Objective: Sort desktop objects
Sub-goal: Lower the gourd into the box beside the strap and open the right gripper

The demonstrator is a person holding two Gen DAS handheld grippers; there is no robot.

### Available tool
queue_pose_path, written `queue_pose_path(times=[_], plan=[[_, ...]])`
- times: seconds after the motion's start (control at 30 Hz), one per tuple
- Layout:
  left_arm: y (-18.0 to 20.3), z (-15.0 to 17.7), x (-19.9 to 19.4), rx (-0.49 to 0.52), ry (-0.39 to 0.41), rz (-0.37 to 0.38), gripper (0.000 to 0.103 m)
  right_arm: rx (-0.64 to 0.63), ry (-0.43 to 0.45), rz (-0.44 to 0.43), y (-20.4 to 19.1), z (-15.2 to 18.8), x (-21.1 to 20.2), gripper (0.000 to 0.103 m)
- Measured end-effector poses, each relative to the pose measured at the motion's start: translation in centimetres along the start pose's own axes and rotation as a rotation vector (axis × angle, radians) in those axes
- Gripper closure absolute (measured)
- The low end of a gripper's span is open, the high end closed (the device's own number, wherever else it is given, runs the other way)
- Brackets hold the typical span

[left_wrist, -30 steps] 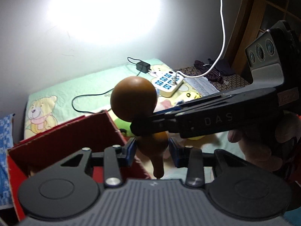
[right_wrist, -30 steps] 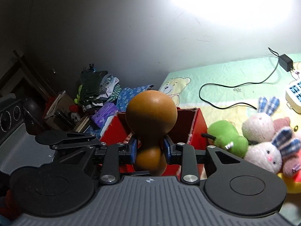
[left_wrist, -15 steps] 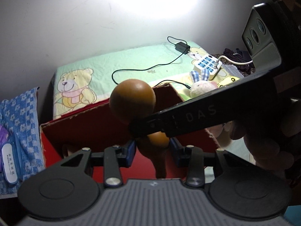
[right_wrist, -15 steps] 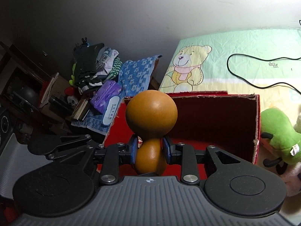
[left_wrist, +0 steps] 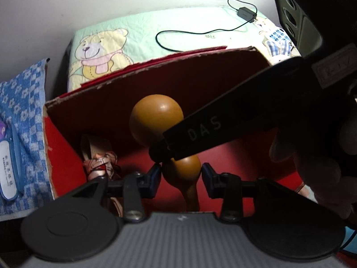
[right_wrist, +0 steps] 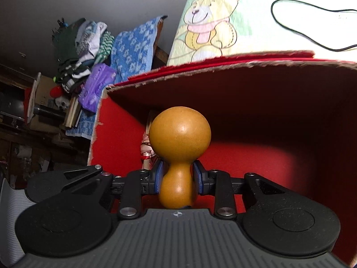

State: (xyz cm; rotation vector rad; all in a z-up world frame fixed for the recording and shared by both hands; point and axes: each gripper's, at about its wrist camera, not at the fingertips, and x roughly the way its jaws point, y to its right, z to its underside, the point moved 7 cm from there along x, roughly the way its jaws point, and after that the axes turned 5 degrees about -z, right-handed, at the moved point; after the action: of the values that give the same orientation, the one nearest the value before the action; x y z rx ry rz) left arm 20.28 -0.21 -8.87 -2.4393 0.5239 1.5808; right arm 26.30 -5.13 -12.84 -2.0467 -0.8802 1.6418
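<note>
A brown wooden gourd (right_wrist: 179,134) hangs over the inside of a red cardboard box (right_wrist: 223,67). My right gripper (right_wrist: 177,178) is shut on the gourd's narrow waist, big bulb pointing away. In the left wrist view the right gripper's black arm (left_wrist: 200,131) crosses in from the right, clamped on the gourd (left_wrist: 156,116). My left gripper (left_wrist: 181,177) stands open around the gourd's small lower bulb, with a gap on the right side. The red box (left_wrist: 133,76) fills that view. A ribbon-wrapped item (left_wrist: 98,163) lies in the box's left corner.
The box sits on a bear-print cloth (left_wrist: 104,44) with a black cable and adapter (left_wrist: 245,13) and a power strip (left_wrist: 277,34). A blue checkered towel (left_wrist: 20,102) with a white case (left_wrist: 6,169) lies left. Piled clothes (right_wrist: 82,40) and a purple pack (right_wrist: 96,87) stand beyond.
Both grippers have moved left and tipped down with the gourd, from beside the box to over its open inside. The right gripper's hold is unchanged and the left stays open.
</note>
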Motion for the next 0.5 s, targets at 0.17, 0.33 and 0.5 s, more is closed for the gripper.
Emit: queue_pose_path(times=[0.17, 0.33, 0.5], plan=[[-1.2, 0.6, 1.9, -0.021, -0.068, -0.027, 0.062, 0.002, -0.061, 0.014, 0.4, -0.2, 2.3, 0.072], [-2.1, 0.9, 2.9, -0.026, -0.102, -0.072, 0.057, 0.020, -0.094, 0.016, 1.1, -0.5, 3.9, 0.072], [-3.1, 1.4, 3.6, -0.041, -0.122, -0.097, 0.051, 0.042, -0.115, -0.012, 1.7, -0.5, 4.8, 0.072]])
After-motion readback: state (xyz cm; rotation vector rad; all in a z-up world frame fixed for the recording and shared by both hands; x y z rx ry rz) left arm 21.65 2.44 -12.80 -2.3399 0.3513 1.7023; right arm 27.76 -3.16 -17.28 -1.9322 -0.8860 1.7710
